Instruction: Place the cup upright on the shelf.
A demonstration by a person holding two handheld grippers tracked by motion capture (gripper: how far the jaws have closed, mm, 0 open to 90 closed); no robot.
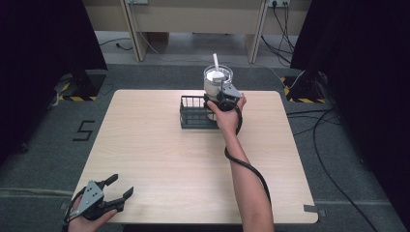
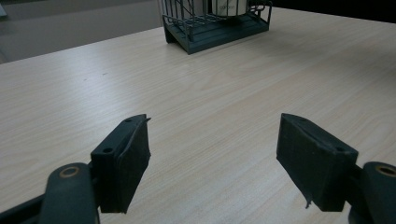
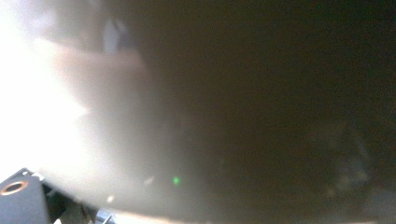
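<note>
High view puts your right gripper (image 1: 221, 99) at the far middle of the table (image 1: 159, 159), pressed against the near side of a clear plastic cup (image 1: 217, 81). The cup holds something white, and a white straw (image 1: 216, 61) stands up out of its top. It sits at the right end of a dark wire rack (image 1: 193, 112), which stands on the table's far half; whether the cup rests on the rack floor or is lifted a little, you cannot tell from here. Your right hand (image 1: 227, 116) wraps the gripper body, and its black cable (image 1: 244, 164) loops back along your forearm. The jaws are hidden behind the gripper and the cup, so how far they stand apart cannot be told. Right gripper view is a close blur, bright at the left and dark at the right, with one black jaw corner at the bottom left; it settles nothing about the grasp.

Your left gripper (image 1: 117, 189) lies well apart from all that, at the near left corner of the table, held low in your left hand (image 1: 89, 220) with its jaws spread wide and nothing between them. Left gripper view confirms it: the left gripper (image 2: 212, 154) shows bare wood grain between its two black jaws, and the rack (image 2: 219, 28) with the cup's (image 2: 229, 6) lower part sits far off at the top of the view.
</note>
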